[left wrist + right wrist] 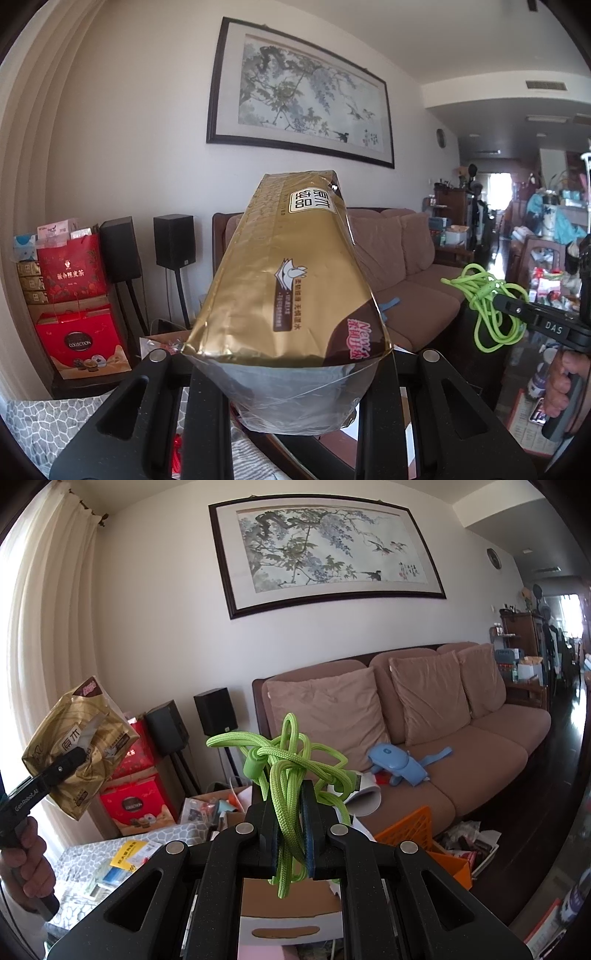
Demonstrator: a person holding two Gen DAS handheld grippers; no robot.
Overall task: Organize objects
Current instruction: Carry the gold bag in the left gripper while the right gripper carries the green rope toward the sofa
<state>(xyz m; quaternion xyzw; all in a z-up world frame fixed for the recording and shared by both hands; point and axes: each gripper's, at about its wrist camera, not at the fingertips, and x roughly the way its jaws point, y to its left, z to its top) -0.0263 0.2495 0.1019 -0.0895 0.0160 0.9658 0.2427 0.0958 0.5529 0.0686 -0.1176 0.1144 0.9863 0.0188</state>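
A gold tissue pack (288,280) fills the middle of the left wrist view, held up in the air end-on with my left gripper (291,387) shut on its near end. The right wrist view shows that same pack (85,716) at the far left, crumpled where the left gripper (70,760) pinches it. My right gripper (291,812) is shut on a tangled bright green braided cable (288,753), whose loops stick up above the blue pads while one loop hangs below. From the left wrist view the cable (487,306) dangles at the right from the right gripper (517,306).
A brown sofa (480,746) with cushions stands along the wall, a blue gadget (399,764) on its seat. An orange basket (413,823) and an open cardboard box (288,897) lie below the right gripper. Speakers (216,710) and red gift boxes (81,343) stand at left.
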